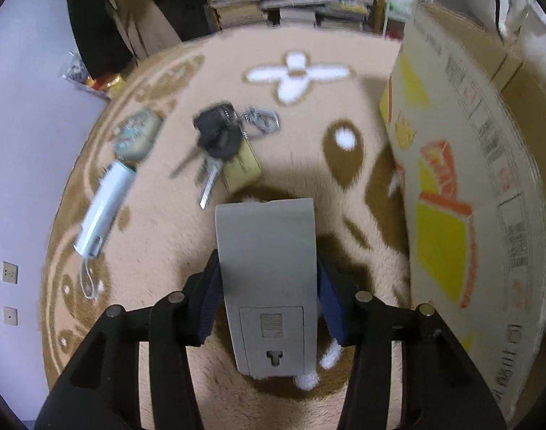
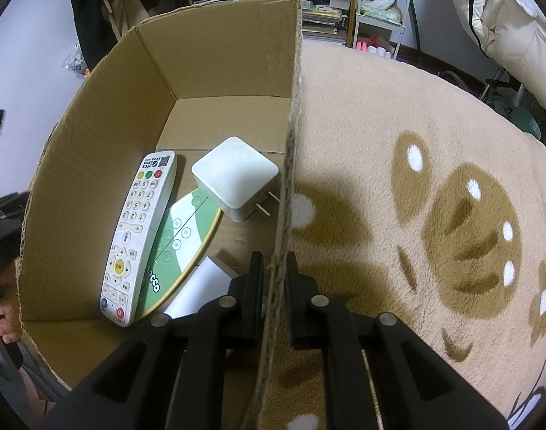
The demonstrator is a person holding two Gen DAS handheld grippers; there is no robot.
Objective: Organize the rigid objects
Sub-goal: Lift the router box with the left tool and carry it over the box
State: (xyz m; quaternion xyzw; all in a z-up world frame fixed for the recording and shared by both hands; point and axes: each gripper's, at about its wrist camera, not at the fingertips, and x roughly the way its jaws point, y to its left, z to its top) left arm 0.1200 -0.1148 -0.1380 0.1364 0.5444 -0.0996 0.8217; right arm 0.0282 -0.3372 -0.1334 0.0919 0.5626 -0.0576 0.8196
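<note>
Left wrist: left gripper [image 1: 267, 297] has its fingers [image 1: 206, 301] pinching a grey device [image 1: 267, 268] by its two long sides, held off the rug [image 1: 308, 136], so it looks like a carry in progress. The box [image 1: 466, 186] stands just right of it, printed outer wall facing the camera. Not yet collected on the rug: keys [image 1: 219, 143] on a tag, a white tube [image 1: 106, 208] with a cord, and a small pouch-like item [image 1: 136, 136] beside the tube's far end; that item is too blurred to identify. Right wrist: right gripper [image 2: 274, 286] is clamped on the box's near wall [image 2: 287, 193], one finger inside and one outside, apparently steadying it. Already inside: a remote [image 2: 138, 236], a green oval card [image 2: 181, 240] partly under it, a white charger [image 2: 237, 177] with prongs toward the wall, and a white piece [image 2: 201, 286] mostly hidden behind the fingers. My read: roughly half done, four items in, one in hand, three left on the rug. Next is dropping the grey device in over the wall.
</note>
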